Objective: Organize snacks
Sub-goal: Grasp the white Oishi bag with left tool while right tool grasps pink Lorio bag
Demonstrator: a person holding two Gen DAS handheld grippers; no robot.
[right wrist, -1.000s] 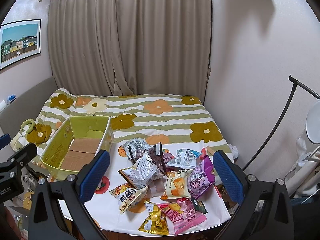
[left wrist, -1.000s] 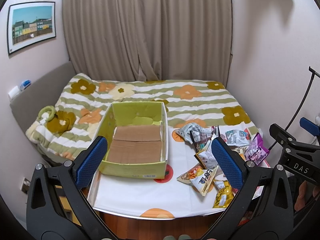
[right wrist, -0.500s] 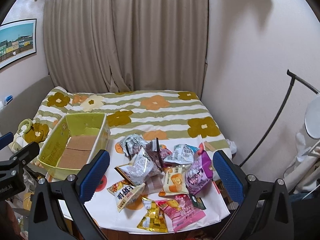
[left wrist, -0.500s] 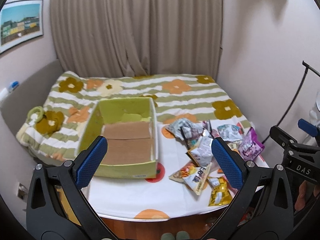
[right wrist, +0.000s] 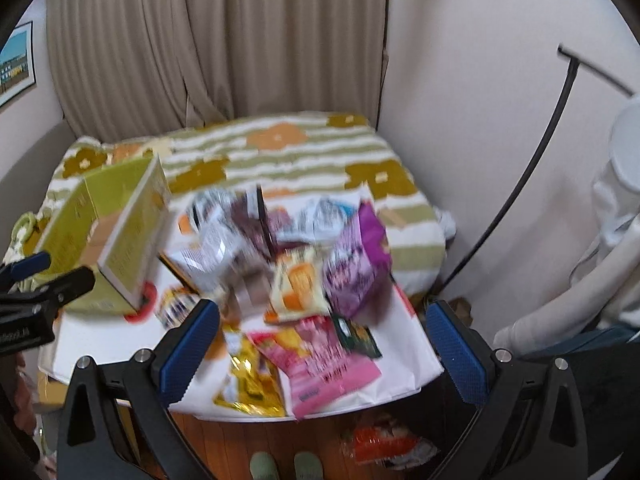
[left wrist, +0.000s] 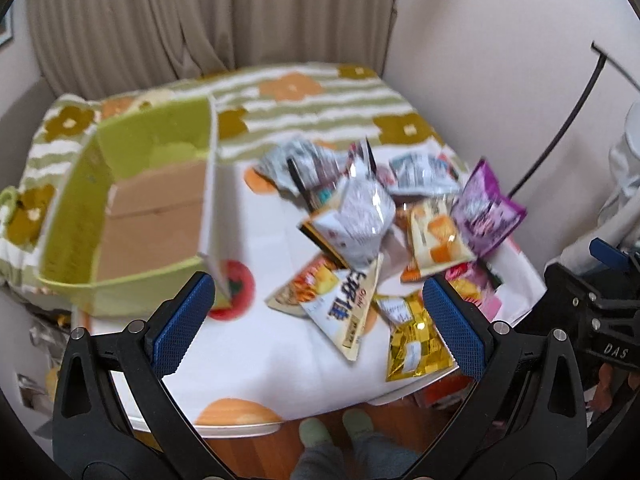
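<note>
Box [left wrist: 132,216], green w/ cardboard floor, sits left of frame in left wrist view. Snack packets [left wrist: 372,248] heaped center-right on white table [left wrist: 248,364], beside box, none inside. Gold packet [left wrist: 416,340] nearest the edge. Left gripper [left wrist: 318,324] spread wide, holding nothing. Right gripper [right wrist: 320,344] likewise spread, empty, above pink packet [right wrist: 320,364]. Both views blurry.

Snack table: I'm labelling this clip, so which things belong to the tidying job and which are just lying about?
Job:
snack packets
green box
left gripper, open
right gripper, open

Lying about:
flowered blanket
curtain
packet on the floor
</note>
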